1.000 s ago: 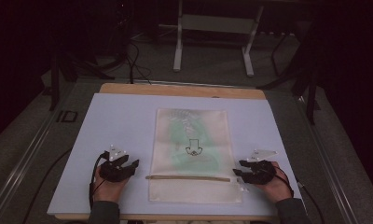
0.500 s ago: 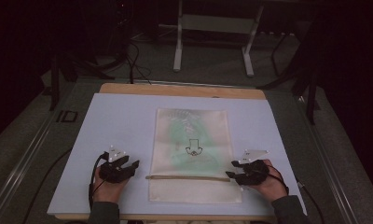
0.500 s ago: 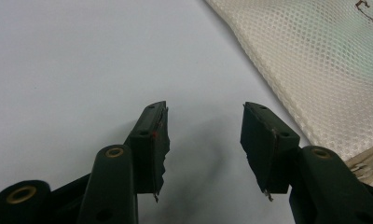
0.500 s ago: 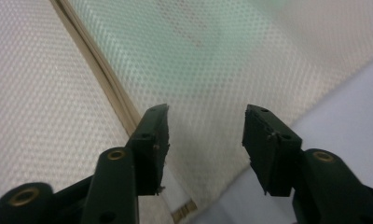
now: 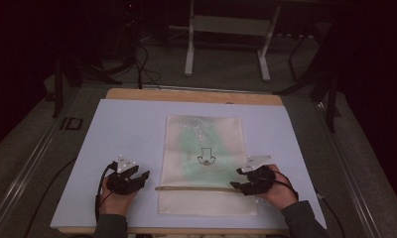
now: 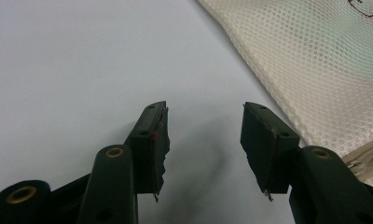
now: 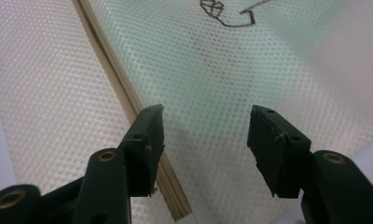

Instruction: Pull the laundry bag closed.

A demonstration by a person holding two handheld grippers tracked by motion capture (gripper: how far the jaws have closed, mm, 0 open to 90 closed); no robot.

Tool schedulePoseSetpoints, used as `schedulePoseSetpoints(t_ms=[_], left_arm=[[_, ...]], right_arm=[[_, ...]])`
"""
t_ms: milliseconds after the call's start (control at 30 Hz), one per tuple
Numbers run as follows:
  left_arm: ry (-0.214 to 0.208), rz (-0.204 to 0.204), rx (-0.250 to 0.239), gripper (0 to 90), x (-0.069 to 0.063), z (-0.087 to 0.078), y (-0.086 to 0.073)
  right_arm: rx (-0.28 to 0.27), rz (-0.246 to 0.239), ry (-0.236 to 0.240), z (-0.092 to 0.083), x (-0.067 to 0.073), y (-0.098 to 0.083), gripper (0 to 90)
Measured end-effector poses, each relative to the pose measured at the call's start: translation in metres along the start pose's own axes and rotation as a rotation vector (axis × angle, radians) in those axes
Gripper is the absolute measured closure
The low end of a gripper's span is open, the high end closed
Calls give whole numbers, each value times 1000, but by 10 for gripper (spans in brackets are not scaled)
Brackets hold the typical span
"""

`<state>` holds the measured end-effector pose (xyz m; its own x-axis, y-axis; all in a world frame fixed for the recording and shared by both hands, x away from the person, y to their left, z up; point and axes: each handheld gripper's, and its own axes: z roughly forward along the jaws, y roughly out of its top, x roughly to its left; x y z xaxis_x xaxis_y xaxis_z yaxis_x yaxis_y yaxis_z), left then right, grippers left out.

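Lying flat on the pale sheet (image 5: 127,124) that covered the table, the mesh bag (image 5: 204,144) ran lengthwise away from the person, its zipper (image 5: 196,188) crossing it near the end closest to them. A greenish item showed through the mesh, under a small dark printed emblem (image 5: 205,157).

Right gripper (image 5: 240,180): sat at the bag's right edge, at the zipper's right end, jaws pointed inward over the fabric. Right gripper view showed the right gripper (image 7: 204,121) with jaws spread wide; they had just been opening. Nothing was pinched between them. Mesh lay below the gap, and the zipper (image 7: 124,98) ran diagonally just beside and under the left-hand jaw, ending near that jaw's base. Whether the pads grazed the mesh could not be told. The emblem (image 7: 224,14) sat farther ahead, beyond the jaw tips.

Left gripper (image 5: 143,176): rested on the sheet just off the bag's left edge, level with the zipper, apart from the fabric in the high view. Left gripper view showed the left gripper (image 6: 204,122) with jaws parted and empty, bare sheet (image 6: 82,60) between them. The mesh bag (image 6: 315,65) lay outside the right-hand jaw, its edge slanting past that jaw's tip, and a bit of the zipper (image 6: 367,156) showed by that jaw's base.
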<state>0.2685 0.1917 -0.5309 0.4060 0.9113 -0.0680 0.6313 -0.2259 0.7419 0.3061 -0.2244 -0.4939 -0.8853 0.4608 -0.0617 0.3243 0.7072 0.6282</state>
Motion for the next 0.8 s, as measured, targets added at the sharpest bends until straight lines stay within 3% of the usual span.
schedulePoseSetpoints(t_ms=[800], left_arm=[[-11,4,5,507,0,1,0]], right_arm=[[38,-101,61,23,16,38,512]])
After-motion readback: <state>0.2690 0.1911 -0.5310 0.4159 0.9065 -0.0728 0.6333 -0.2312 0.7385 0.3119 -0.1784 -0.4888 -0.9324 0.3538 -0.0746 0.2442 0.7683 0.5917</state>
